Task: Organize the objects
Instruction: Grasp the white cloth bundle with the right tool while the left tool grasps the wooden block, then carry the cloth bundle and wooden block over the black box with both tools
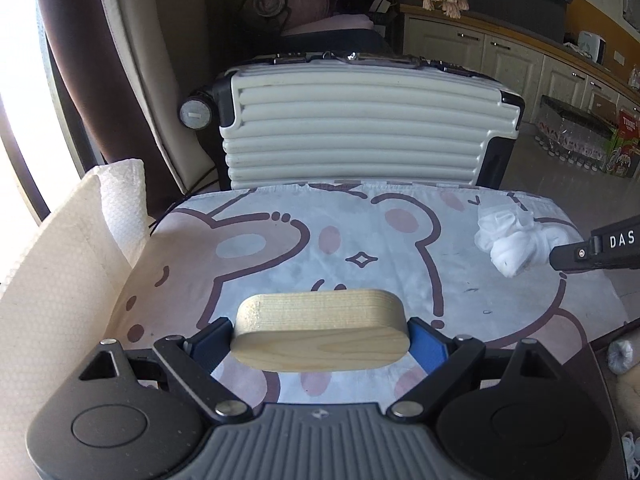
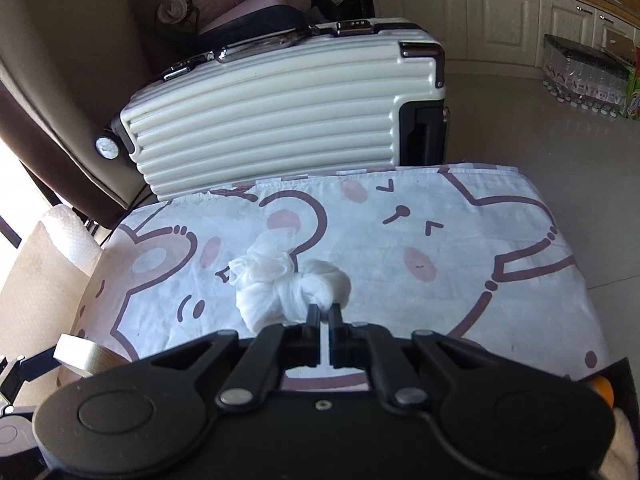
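Observation:
A rounded pale wooden block [image 1: 320, 332] sits crosswise between the blue pads of my left gripper [image 1: 320, 338], which is shut on its two ends, above the bear-print tablecloth [image 1: 360, 240]. The block's end [image 2: 80, 354] also shows at the lower left of the right wrist view. My right gripper [image 2: 324, 312] is shut on one end of a knotted white cloth bundle [image 2: 288, 284]. In the left wrist view that bundle [image 1: 516, 244] hangs at the black tip of the right gripper [image 1: 560, 258], over the cloth's far right part.
A white ribbed suitcase [image 1: 360, 128] lies on its side just behind the table. A paper towel roll [image 1: 120, 200] and a white padded sheet [image 1: 52, 280] stand at the left edge. Cabinets [image 2: 500, 20] and a pack of bottles [image 2: 584, 80] line the far right floor.

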The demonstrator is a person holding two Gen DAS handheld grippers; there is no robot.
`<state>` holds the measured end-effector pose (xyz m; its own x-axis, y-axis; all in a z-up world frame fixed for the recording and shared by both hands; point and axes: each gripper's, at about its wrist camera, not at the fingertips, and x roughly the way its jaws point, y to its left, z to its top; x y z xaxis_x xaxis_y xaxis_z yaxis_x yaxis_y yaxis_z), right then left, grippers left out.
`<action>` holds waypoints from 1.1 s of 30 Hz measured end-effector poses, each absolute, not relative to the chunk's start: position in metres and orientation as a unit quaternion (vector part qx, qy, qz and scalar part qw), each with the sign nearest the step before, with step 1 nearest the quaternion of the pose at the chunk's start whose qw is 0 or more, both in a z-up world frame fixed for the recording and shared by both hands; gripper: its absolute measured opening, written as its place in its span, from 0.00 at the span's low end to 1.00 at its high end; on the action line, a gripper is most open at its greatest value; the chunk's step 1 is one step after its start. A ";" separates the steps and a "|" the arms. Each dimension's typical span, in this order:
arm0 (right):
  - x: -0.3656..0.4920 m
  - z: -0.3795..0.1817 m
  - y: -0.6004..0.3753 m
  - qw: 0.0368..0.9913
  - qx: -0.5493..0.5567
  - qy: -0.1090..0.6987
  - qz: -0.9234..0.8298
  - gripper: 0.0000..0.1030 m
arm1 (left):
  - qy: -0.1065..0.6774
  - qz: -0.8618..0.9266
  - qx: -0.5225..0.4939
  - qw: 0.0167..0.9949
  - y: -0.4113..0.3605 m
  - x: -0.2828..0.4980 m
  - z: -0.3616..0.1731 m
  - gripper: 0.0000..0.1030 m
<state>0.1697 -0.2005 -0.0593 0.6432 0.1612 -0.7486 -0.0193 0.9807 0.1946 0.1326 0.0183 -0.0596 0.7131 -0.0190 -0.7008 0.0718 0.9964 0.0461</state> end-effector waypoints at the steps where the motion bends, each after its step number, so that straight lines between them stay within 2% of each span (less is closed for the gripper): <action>1: 0.163 -0.055 -0.201 0.904 0.086 0.417 0.051 0.03 | 0.376 -0.023 0.037 0.926 0.018 0.127 -0.054 0.89; 12: 0.084 -0.017 -0.213 0.912 0.085 0.399 0.049 0.03 | 0.354 -0.018 0.049 0.934 0.012 0.063 -0.006 0.89; 33: -0.016 0.033 -0.242 0.921 0.104 0.370 0.059 0.03 | 0.365 -0.007 0.053 0.930 -0.012 -0.005 0.033 0.89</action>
